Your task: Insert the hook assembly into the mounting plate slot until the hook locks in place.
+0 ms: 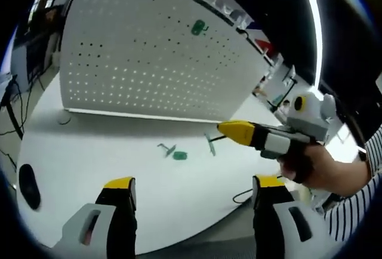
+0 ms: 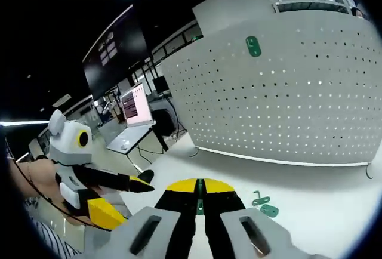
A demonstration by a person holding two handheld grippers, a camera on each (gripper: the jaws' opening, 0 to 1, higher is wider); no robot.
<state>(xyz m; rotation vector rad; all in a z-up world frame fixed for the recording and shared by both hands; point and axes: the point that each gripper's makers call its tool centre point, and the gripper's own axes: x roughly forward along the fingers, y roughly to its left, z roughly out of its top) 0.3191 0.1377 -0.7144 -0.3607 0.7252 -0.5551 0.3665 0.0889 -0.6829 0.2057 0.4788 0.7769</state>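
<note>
Here, read across each view from its left side to its right.

Left gripper view, table: a white table (image 1: 89,157) runs under me, with a dark oval object (image 1: 29,185) lying near its left edge.

Left gripper view, my left gripper (image 1: 194,196): its two yellow-tipped jaws rise from the bottom well apart, with nothing between them.

Left gripper view, pegboard: a white perforated pegboard (image 1: 149,56) stands upright at the back of the table, and a green mounting plate (image 1: 198,28) is fixed high on its face.

Left gripper view, loose green parts: a small green hook piece (image 1: 166,148) and a round green piece (image 1: 179,156) lie on the table just beside each other, in front of the board.

Left gripper view, right gripper (image 1: 230,130): it comes in from the right, held in a person's hand (image 1: 316,166), jaws together on a thin green hook assembly (image 1: 210,144) that hangs from its tips above the table.

Right gripper view, other gripper: I see the left gripper (image 2: 122,196) at the left, jaws spread.

Right gripper view, my jaws: the right gripper (image 2: 200,188) is pressed together on the green hook assembly (image 2: 200,188), a sliver showing between the yellow tips.

Right gripper view, table parts: the green pieces (image 2: 264,204) lie on the table to the right of my jaws.

Right gripper view, board: the mounting plate (image 2: 253,46) sits high on the pegboard (image 2: 286,92), well apart from the part I hold.
</note>
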